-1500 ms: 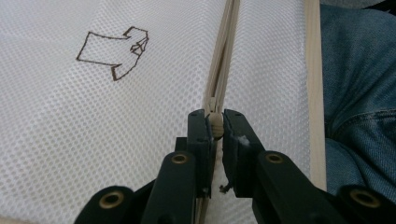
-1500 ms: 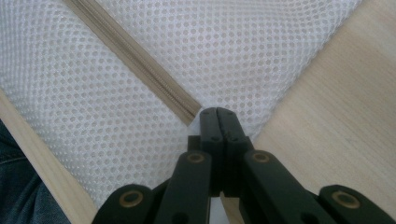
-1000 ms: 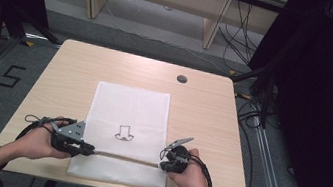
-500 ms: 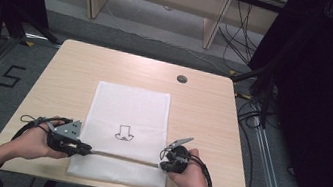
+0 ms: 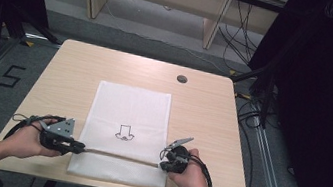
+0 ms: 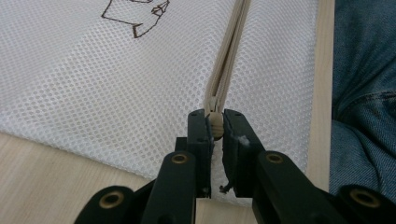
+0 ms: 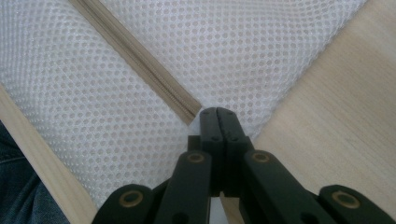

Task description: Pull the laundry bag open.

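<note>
Here, left claw clamped on zipper pull.

White mesh bag w/ dark line drawing, beige zipper (tan), black tools

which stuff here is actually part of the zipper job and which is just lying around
In use: white mesh bag; its beige zipper; zipper pull pinched in the left tool; right tool clamped at the zipper's end.
Lying about: round dark disc on the table.

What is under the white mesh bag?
The white mesh bag lies flat on the wooden table. Its mesh hides the tabletop beneath and any contents.
</note>
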Demonstrator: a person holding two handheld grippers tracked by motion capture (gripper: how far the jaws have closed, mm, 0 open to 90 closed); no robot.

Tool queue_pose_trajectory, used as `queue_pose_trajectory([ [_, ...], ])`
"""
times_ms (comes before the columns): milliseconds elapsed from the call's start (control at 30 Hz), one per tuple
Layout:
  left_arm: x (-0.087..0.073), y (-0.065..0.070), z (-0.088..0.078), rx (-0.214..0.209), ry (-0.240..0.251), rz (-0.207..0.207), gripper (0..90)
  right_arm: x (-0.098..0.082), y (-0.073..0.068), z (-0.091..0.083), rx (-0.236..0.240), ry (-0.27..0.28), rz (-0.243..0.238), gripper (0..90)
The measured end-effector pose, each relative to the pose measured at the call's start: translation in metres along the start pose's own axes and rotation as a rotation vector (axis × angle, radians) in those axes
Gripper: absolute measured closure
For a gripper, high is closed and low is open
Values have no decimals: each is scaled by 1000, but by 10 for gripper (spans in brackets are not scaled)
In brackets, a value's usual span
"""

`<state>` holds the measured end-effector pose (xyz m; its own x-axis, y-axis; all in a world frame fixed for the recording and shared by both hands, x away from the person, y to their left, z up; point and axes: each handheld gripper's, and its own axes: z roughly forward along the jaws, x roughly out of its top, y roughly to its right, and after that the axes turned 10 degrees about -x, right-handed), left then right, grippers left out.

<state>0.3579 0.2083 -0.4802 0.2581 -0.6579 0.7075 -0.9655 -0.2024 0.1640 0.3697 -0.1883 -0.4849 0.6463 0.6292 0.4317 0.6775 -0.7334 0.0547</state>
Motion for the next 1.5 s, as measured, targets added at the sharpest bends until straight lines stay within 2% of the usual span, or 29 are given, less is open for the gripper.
queue_pose_trajectory([
  [167, -5, 0, -6, 15, -2, -13, 815, 0, 0, 0, -2, 0, 2, 900],
  [200, -6, -1, -7, 5, -3, -17, 815, 0, 0, 0, 1, 0, 3, 900],
  [233, -7, 0, -7, 19, -4, -19, 814, 0, 0, 0, 2, 0, 3, 900],
  [367, -13, -1, -11, 22, -1, -37, 815, 0, 0, 0, 1, 0, 3, 900],
  [433, -16, -2, -14, 32, -14, -34, 815, 0, 0, 0, 0, 0, 3, 900],
  [533, -24, -3, -17, 37, -3, -61, 815, 0, 0, 0, 1, 0, 4, 900],
  [633, -32, -5, -21, 63, -23, -69, 815, 0, 0, 0, 1, 0, 5, 900],
  [700, -37, -7, -23, 55, 7, -103, 815, 0, 0, 0, 0, 0, 3, 900],
  [733, -38, -8, -24, 54, -7, -93, 815, 0, 0, 0, -1, 1, 3, 900],
  [767, -38, -7, -23, 51, 6, -105, 815, 0, -1, 0, -1, -5, 10, 900],
  [867, -39, -8, -20, 73, -20, -99, 815, 0, -1, 0, 0, -2, 9, 900],
  [933, -40, -8, -16, 77, -20, -113, 814, 0, -1, 0, -1, -1, 11, 900],
  [1000, -40, -10, -16, 100, -35, -112, 814, -1, -1, 0, -1, 0, 11, 900],
  [1100, -40, -11, -17, 112, -5, -129, 810, -1, -1, 0, -4, 6, 10, 900],
  [1133, -40, -10, -17, 125, 18, -140, 807, -1, -1, 0, -8, 8, 9, 900],
  [1167, -41, -10, -19, 150, 1, -127, 806, -1, -2, 0, -11, 7, 16, 900],
  [1233, -43, -12, -25, 184, 17, -134, 822, -1, -2, 0, -14, 8, 20, 900],
  [1267, -44, -11, -26, 190, 64, -170, 810, -1, -2, 0, -14, 8, 21, 900],
  [1300, -44, -12, -28, 195, 92, -186, 783, -1, -2, 0, -15, 8, 20, 900],
  [1333, -44, -13, -32, 232, 107, -182, 748, -1, -2, 0, -17, 8, 22, 900],
  [1367, -42, -11, -31, 249, 141, -191, 705, -2, -2, 0, -17, 10, 25, 900],
  [1400, -41, -13, -34, 277, 146, -171, 686, -2, -3, -1, -15, 8, 36, 896],
  [1433, -38, -12, -36, 301, 185, -180, 675, -3, -2, -1, -14, 17, 35, 884],
  [1467, -34, -11, -38, 320, 208, -203, 648, -3, -2, -1, -11, 22, 40, 858],
  [1500, -31, -12, -40, 337, 228, -196, 613, -3, -1, -2, 3, 23, 51, 807],
])
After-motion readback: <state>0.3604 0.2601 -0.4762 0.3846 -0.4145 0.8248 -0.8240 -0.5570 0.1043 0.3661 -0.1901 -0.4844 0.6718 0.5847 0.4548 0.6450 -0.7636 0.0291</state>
